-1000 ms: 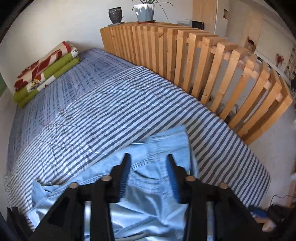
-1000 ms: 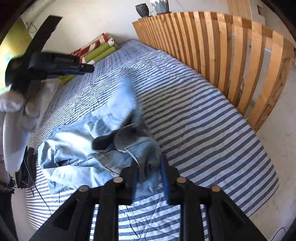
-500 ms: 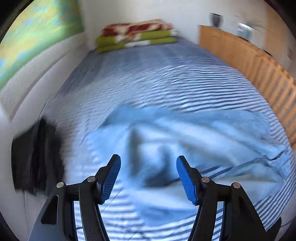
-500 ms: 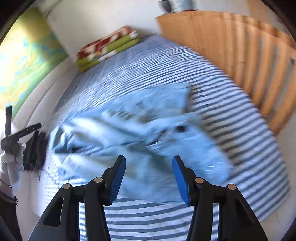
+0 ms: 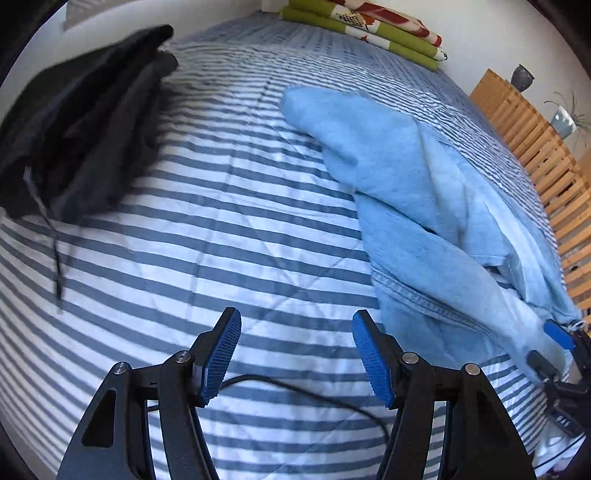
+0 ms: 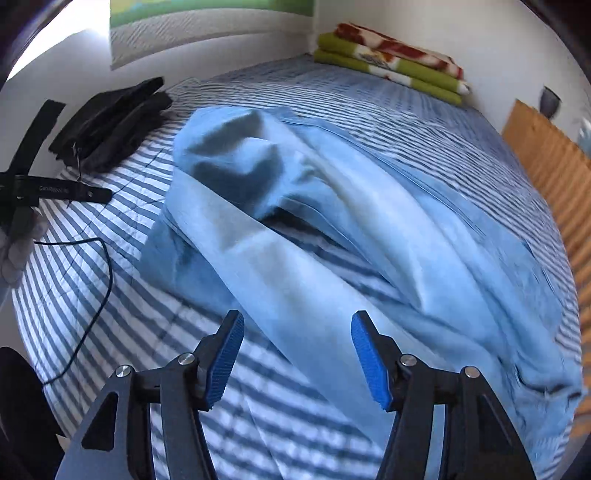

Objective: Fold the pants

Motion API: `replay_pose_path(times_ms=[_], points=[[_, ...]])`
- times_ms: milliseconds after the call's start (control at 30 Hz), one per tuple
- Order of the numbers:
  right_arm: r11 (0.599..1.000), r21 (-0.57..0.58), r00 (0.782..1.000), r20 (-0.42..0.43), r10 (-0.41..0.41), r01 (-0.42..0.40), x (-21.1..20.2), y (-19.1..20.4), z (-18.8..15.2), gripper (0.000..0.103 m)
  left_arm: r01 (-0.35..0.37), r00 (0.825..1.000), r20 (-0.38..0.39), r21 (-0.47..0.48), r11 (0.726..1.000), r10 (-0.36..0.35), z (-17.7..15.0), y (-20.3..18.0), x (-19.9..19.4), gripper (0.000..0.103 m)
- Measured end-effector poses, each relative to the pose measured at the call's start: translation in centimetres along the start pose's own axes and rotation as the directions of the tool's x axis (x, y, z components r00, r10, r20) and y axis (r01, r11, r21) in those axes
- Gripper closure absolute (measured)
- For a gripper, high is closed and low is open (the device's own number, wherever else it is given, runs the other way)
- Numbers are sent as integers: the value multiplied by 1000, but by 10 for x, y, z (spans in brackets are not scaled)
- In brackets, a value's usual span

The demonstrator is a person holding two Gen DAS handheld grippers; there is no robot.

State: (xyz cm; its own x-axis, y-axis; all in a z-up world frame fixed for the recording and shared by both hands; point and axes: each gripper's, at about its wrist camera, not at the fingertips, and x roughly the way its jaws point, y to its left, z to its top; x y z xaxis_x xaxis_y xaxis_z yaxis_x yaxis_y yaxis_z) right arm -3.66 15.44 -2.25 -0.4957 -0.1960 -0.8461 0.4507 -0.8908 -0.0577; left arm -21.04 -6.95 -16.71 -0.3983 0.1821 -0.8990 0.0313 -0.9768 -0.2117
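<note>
bed: striped cover, serves as the folding surface.
pants: light denim, rumpled, at bed centre toward 3 o'clock; not yet flattened.
dark clothes: 10 o'clock, set aside.
left gripper: jaws spread, empty, over bare cover.
right gripper: jaws spread, empty, above pants edge.

Each camera sat just behind its own 2 blue-padded fingers and looked forward and down over the bed from near its foot edge. The left wrist view hung low above bare striped cover, facing the far corner where the folded blankets lay, with the pants off to its right. The right wrist view sat close over the pants, facing the same blankets. Both views shared the dark clothes at the left edge and the wooden slats.
</note>
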Motion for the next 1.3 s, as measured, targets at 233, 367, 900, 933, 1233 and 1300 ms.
replay_pose_path(times_ms=[233, 367, 900, 933, 1233, 1300], points=[[998, -39, 991, -127, 36, -41, 36, 25, 22, 95, 77, 997, 5, -28, 997, -77, 22, -18, 25, 27], [994, -18, 988, -115, 106, -109, 9, 21, 9, 101, 131, 991, 0, -48, 990, -131, 32, -21, 33, 15], [963, 57, 965, 13, 262, -262, -124, -7, -64, 101, 311, 950, 21, -76, 947, -311, -19, -41, -31, 94], [963, 51, 964, 14, 265, -266, -131, -7, -72, 101, 333, 943, 14, -82, 939, -333, -22, -38, -35, 75], [960, 81, 963, -25, 270, -267, -146, -15, -122, 101, 359, 931, 23, -222, 906, -363, 26, -56, -9, 76], [960, 65, 961, -32, 273, -271, -150, -14, -129, 101, 355, 935, 88, -187, 916, -345, 66, -71, -25, 76]])
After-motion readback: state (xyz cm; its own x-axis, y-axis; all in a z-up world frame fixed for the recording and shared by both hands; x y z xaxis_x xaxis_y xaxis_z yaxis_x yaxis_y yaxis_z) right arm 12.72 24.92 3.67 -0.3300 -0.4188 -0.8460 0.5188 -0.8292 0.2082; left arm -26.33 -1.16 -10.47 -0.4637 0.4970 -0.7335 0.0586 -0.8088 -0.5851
